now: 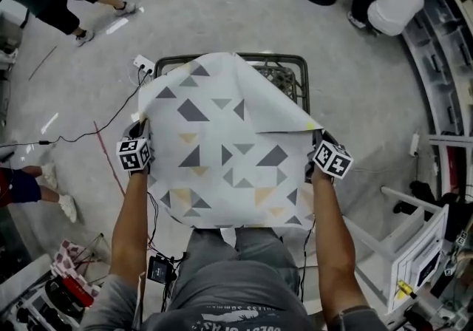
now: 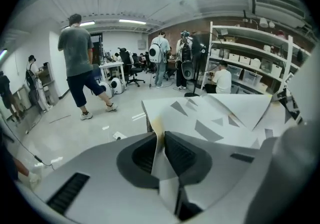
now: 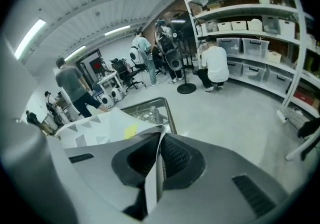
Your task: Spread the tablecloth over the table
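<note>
left gripper (image 2: 161, 150) and right gripper (image 3: 159, 160) each pinch a side edge of the triangle-print tablecloth (image 1: 222, 152), held above the mesh table (image 1: 275, 56); cloth's far-right corner is folded back over the table

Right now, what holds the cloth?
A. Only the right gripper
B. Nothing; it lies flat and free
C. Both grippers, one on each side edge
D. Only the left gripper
C: the left gripper and the right gripper are each shut on an edge of the cloth.
</note>
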Available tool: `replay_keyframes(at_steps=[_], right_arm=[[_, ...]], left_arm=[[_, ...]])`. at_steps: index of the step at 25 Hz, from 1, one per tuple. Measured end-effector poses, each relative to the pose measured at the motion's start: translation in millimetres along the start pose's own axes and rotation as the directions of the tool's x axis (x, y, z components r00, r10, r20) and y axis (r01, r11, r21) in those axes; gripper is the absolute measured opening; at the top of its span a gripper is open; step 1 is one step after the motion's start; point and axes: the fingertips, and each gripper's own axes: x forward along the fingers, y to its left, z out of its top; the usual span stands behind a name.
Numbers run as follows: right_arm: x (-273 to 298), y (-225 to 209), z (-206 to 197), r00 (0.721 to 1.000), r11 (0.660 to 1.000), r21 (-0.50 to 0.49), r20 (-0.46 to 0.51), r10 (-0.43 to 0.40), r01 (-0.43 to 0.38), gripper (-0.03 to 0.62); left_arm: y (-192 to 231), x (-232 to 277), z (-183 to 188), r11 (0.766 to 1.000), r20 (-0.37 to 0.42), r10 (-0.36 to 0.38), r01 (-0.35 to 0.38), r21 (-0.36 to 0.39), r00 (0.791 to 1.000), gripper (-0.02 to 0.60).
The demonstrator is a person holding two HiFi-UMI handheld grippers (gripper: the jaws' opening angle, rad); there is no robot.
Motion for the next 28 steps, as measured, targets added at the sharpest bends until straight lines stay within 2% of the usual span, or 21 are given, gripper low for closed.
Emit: replay_keyframes(at_steps=[3,5,6,7,8,10,11,12,13,14,15,17,18,20,22,23,26,28], right_arm=[[18.1,-14.0,-5.2,0.999,1.0,0.026,-0.042,-0.01,0.012,0.02],[29.4,-21.8,-6.7,0.998,0.999,0.04,-0.056,-0.007,0.009,0.021],[33.3,-26.8,-7.7,0.998,0.999,0.041,-0.064,-0.005,0.007,0.023],[37.2,-32.0,-9.9,0.997,0.999,0.036,-0.078,-0.004,0.007,0.027],[41.5,-37.0,-13.4,0.995,1.0,0.025,-0.098,-0.006,0.009,0.031],[52.0,-44.8,-22.4,0.989,1.0,-0.008,-0.149,-0.025,0.024,0.05],[57.2,-47.3,-26.4,0.984,0.999,-0.023,-0.172,-0.038,0.035,0.057],[61.8,-49.1,-29.4,0.98,0.998,-0.036,-0.19,-0.051,0.045,0.059],[65.3,-50.5,-31.7,0.977,0.997,-0.051,-0.205,-0.062,0.053,0.061],[68.1,-51.6,-33.7,0.973,0.996,-0.072,-0.218,-0.073,0.059,0.063],[70.4,-52.3,-35.7,0.969,0.993,-0.099,-0.231,-0.082,0.061,0.066],[76.7,-52.1,-38.1,0.963,0.987,-0.149,-0.255,-0.09,0.053,0.072],[81.2,-51.0,-37.4,0.96,0.984,-0.169,-0.263,-0.092,0.048,0.075],[90.1,-47.6,-31.4,0.957,0.971,-0.235,-0.265,-0.116,0.053,0.081],[92.9,-42.0,-24.1,0.954,0.925,-0.372,-0.243,-0.176,0.076,0.092],[91.1,-37.9,-21.0,0.954,0.884,-0.458,-0.216,-0.209,0.09,0.096],[77.7,-22.2,-10.2,0.962,0.723,-0.678,-0.083,-0.258,0.136,0.104],[71.8,-15.8,-9.0,0.965,0.627,-0.766,-0.033,-0.261,0.144,0.103]], left_arm=[[7.1,10.2,-9.2,1.0,-0.023,0.018,-0.018,0.021,1.0,0.025],[4.3,9.5,7.3,0.996,0.022,0.046,-0.048,0.07,0.999,0.023],[-3.8,3.0,22.2,0.99,0.064,0.062,-0.069,0.122,0.996,0.021],[-16.4,-7.1,39.3,0.976,0.115,0.073,-0.095,0.195,0.991,0.015],[-32.1,-18.9,56.0,0.95,0.17,0.078,-0.125,0.287,0.982,0.012],[-63.1,-39.1,77.7,0.873,0.256,0.067,-0.181,0.453,0.964,0.006],[-73.6,-44.5,78.4,0.847,0.277,0.059,-0.195,0.494,0.959,0.005],[-78.8,-46.0,73.2,0.841,0.281,0.055,-0.196,0.505,0.958,0.003],[-78.2,-44.0,63.8,0.852,0.266,0.06,-0.188,0.489,0.962,0.002],[-71.2,-39.0,50.9,0.877,0.235,0.074,-0.176,0.448,0.969,0.002],[-57.3,-31.1,34.0,0.91,0.191,0.095,-0.164,0.382,0.977,0.002],[-17.9,-10.2,-0.9,0.969,0.092,0.139,-0.155,0.194,0.986,0.011],[0.8,2.2,-14.4,0.984,0.047,0.146,-0.15,0.097,0.988,0.019],[27.3,27.9,-35.6,0.991,-0.041,0.123,-0.124,-0.048,0.992,0.029],[40.9,46.2,-50.2,0.99,-0.115,0.093,-0.104,-0.1,0.989,0.059],[43.9,50.9,-55.4,0.991,-0.144,0.086,-0.1,-0.09,0.986,0.066],[46.5,52.7,-62.9,0.994,-0.182,0.097,-0.104,-0.029,0.979,0.072],[47.2,52.8,-63.8,0.993,-0.185,0.118,-0.12,-0.003,0.976,0.072]])
